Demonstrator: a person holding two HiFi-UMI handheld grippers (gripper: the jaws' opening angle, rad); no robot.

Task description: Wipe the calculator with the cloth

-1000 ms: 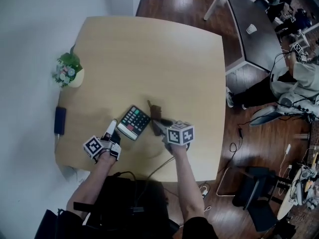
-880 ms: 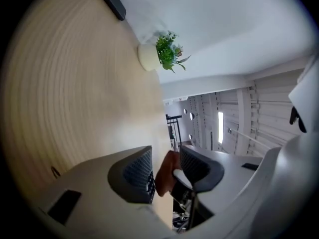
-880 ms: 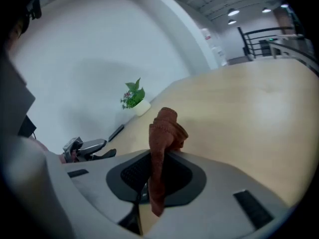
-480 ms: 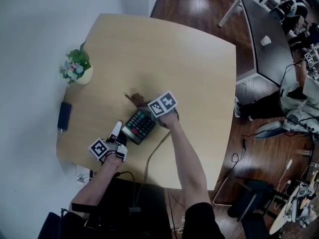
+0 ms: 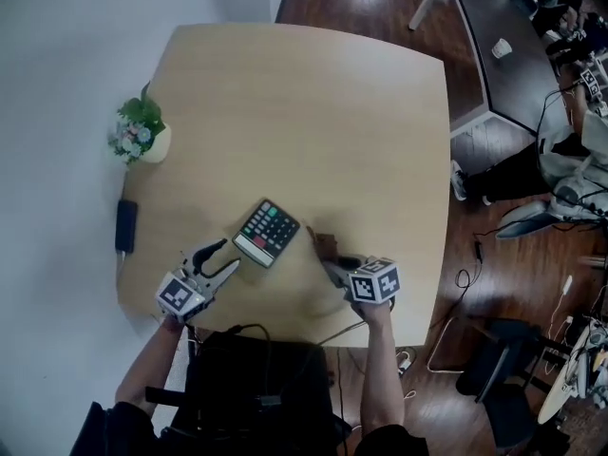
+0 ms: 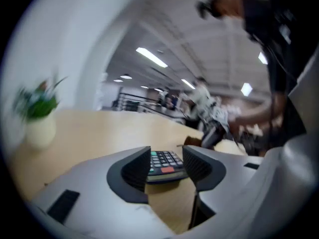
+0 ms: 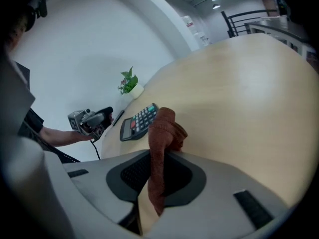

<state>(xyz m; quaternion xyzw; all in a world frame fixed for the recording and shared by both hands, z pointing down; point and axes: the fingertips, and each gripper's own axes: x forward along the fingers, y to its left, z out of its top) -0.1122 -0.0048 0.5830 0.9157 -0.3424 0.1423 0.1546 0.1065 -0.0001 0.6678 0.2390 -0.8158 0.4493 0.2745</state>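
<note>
A dark calculator with a red key lies flat on the round wooden table, near its front edge. My left gripper hangs just left of it, apart from it. Its jaws have just been opening and stand open with nothing between the pads. In the left gripper view the calculator lies just beyond the fingertips. My right gripper is to the calculator's right, shut on a brown cloth. The cloth bunches up above the jaws, clear of the calculator.
A small potted plant stands at the table's left side. A dark flat device lies by the left edge. A grey table and chairs stand to the right, beyond the wooden floor.
The right gripper swept the cloth over the calculator and has come back to its right side. The left gripper has let go of the calculator's edge and drawn back, jaws wider.
</note>
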